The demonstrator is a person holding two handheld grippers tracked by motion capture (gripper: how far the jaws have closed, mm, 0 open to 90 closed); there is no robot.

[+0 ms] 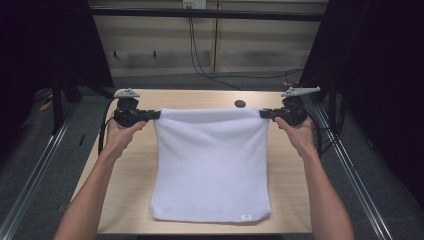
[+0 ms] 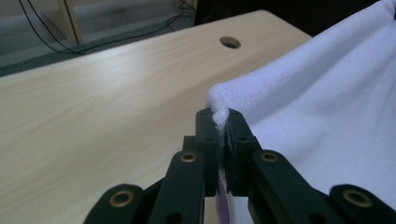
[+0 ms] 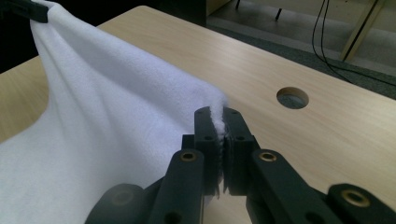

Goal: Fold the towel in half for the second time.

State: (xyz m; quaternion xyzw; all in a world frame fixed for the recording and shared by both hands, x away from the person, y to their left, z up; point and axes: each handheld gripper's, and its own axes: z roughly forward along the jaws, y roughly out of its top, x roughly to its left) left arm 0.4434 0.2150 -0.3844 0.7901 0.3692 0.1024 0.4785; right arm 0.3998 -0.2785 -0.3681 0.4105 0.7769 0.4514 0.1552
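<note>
Both grippers, left point(image 1: 158, 114) and right point(image 1: 262, 113), were clamped on the far corners of a white towel point(image 1: 210, 160), holding that edge taut above the table point(image 1: 125, 165) while the near edge lay flat by the front rim. Its fleece looked soft and rectangular, with a small tag point(image 1: 246, 217). Bare wood flanked it; a round hole point(image 1: 240, 104) sat behind.

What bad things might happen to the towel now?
The left gripper and right gripper each pinch only a thin bit of the towel at a far corner, so a corner might slip out if they pull apart harder. The towel's near edge hangs close to the table edge, so it might slide off if lowered toward the person.
</note>
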